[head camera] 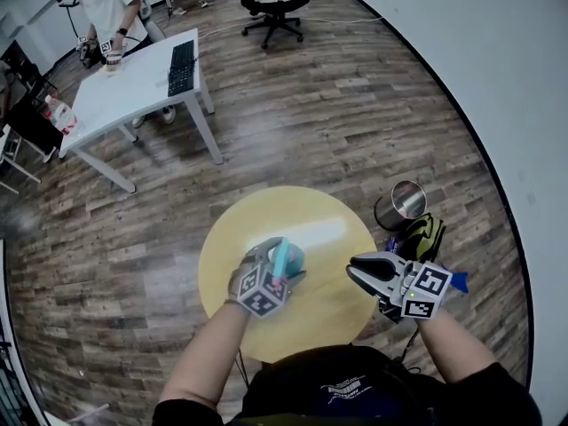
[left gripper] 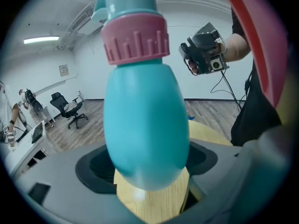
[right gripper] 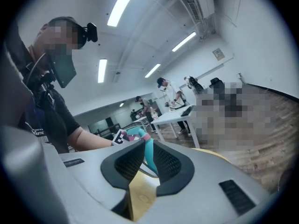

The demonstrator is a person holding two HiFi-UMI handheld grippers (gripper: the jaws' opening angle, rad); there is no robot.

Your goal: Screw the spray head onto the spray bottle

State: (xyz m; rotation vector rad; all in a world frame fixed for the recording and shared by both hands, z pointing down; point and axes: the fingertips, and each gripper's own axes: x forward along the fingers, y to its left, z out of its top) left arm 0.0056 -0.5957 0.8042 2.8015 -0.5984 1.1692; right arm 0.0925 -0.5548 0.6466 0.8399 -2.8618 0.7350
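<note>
Left tongs: clamped wide round the belly of a teal plastic spray bottle, lifted over the round yellow counter's near left. Right tongs: narrowly parted, empty. Bottle likely light, smooth, squashable; turn at the ribbed pink collar.

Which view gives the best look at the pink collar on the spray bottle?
The left gripper view: the pink collar is large and sharp above the teal spray bottle, ridges visible. The right gripper view shows it tiny, far beyond its jaws. The head view, from above, hardly shows it.
</note>
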